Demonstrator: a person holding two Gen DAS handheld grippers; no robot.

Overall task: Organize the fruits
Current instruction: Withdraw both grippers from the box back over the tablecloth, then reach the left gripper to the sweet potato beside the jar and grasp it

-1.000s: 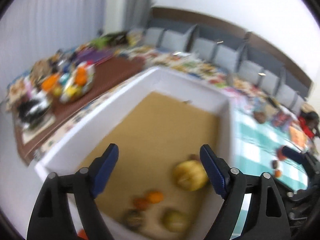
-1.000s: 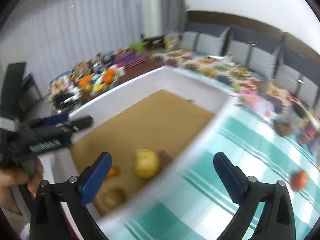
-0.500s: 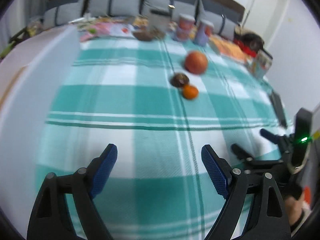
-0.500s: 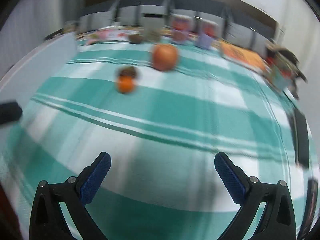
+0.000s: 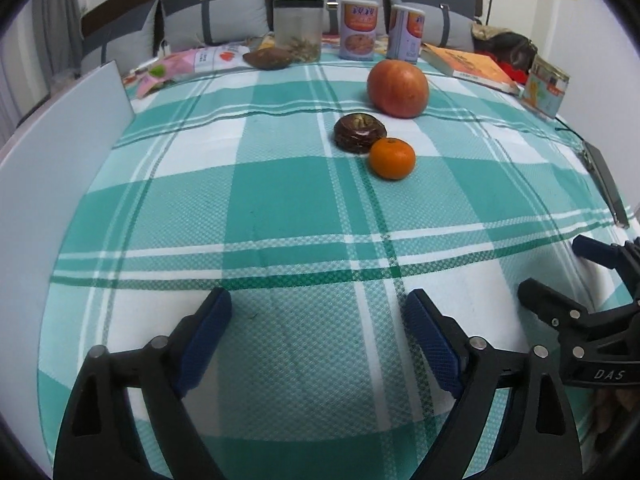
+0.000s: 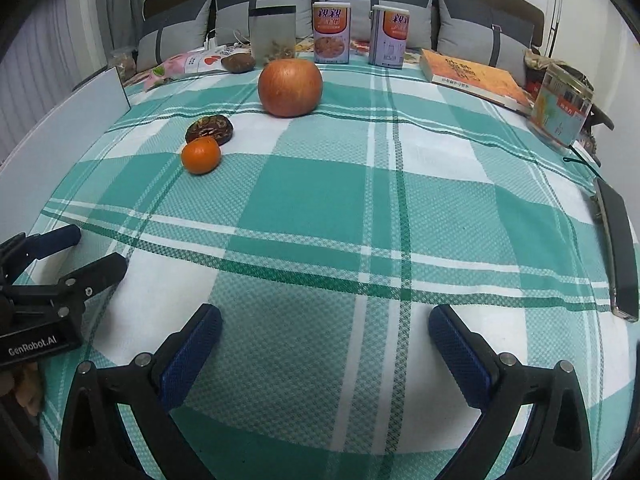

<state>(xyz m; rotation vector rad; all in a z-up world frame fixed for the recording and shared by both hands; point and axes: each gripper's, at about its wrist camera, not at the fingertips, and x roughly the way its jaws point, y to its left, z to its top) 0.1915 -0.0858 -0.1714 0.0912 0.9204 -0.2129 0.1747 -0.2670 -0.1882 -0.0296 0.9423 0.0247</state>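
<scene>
Left gripper (image 5: 318, 326) spread wide, nothing between its blue-padded fingers (image 5: 204, 336), hovering over the green-and-white checked tablecloth (image 5: 280, 208). Right gripper (image 6: 326, 338) likewise parted and empty, blue pads (image 6: 460, 350) well apart above the same cloth.

Ahead of the left fingers and a little toward the right one: small round orange tangerine (image 5: 391, 158), touching a dark brown, flattish round fruit (image 5: 360, 133) just beyond it. Farther ahead still, large reddish-orange round apple (image 5: 397, 88), near the brown fruit but apart from it. All three well out of reach of the open tips.

From the right wrist view, same cluster ahead and off to the left of the left finger: tangerine (image 6: 201, 155) nearest, brown fruit (image 6: 209, 129) touching behind it, apple (image 6: 290, 87) beyond and closer to the centre line.

Off to the left of both grippers, a pale white flat panel (image 5: 60, 168) standing on edge along the cloth.

Far ahead, along the back edge: clear plastic jar (image 5: 298, 29), two tall printed cylindrical cans (image 5: 359, 29), a brown oval lump (image 5: 267, 58), a pink printed packet (image 5: 200, 60). Ahead and right: orange-covered book (image 5: 470, 66) lying flat, small printed box (image 5: 545, 86) standing. Right of the right finger in the right wrist view, a dark flat phone-like slab (image 6: 618, 248) at the cloth's edge. Grey cushions (image 6: 472, 30) behind everything.

Each gripper visible at the edge of the other's view, left one (image 6: 60, 256) and right one (image 5: 572, 276).
</scene>
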